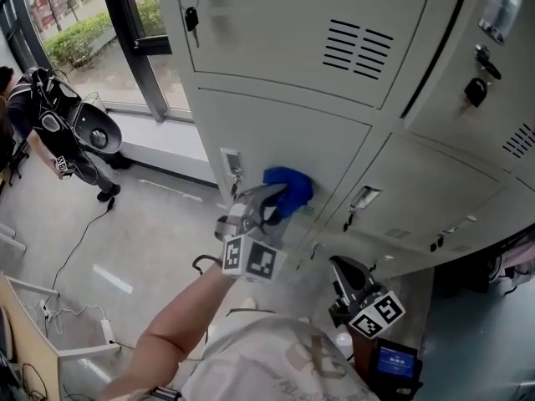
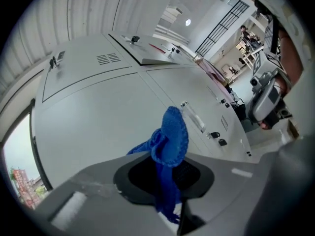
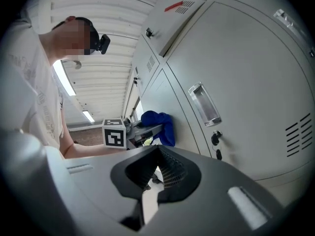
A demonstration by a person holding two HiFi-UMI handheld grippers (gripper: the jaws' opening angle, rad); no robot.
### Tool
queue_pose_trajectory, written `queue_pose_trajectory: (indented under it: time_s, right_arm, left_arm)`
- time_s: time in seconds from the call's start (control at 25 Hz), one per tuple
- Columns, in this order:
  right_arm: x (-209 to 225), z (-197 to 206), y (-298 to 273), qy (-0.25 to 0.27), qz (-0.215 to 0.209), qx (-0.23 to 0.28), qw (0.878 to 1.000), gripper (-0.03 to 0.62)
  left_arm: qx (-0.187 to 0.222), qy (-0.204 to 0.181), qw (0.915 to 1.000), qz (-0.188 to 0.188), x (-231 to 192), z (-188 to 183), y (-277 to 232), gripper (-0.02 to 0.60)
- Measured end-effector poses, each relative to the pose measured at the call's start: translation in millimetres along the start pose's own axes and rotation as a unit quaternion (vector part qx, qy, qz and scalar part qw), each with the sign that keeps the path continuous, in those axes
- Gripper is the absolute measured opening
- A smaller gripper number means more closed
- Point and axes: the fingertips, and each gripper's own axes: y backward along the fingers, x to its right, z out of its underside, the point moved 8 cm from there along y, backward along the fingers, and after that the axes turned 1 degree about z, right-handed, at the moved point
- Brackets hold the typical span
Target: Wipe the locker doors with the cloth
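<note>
Cloth (image 1: pixel 290 186), blue, at frame centre, clamped in the left gripper (image 1: pixel 269 200) and pressed against a locker door (image 1: pixel 284 136); right gripper (image 1: pixel 344 267), lower right, jaws together, empty.

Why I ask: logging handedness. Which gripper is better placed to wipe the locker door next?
Left: the left gripper is shut on the blue cloth at the locker door; the right gripper holds nothing.

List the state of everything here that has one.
Left hand-held gripper, shut on the blue cloth.
Right hand-held gripper, shut, empty.
Blue cloth, bunched, at the locker door.
Locker door, closed.
Key, hanging in an upper lock.
</note>
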Motion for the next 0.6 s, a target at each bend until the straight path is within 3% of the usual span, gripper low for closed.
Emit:
queue_pose_trajectory:
  time_s: [0.2, 0.4, 0.6]
  right_arm:
    - [-7, 0, -13, -0.005, -0.017, -0.003, 1.0, 0.007]
    - [-12, 1, -21, -0.007, -0.025, -0.007, 1.0, 0.007]
    - [-15, 4, -24, -0.015, -0.026, -0.01, 1.0, 0.006]
  left_arm:
    - [-0.008, 0.032, 0.999, -0.03, -26, 17, 16, 0.08]
    - [-0.017, 0.031, 0.9974, -0.063, -48, 36, 31, 0.08]
    - [-0.001, 0.082, 0.9905, -0.11, -74, 37, 50, 0.08]
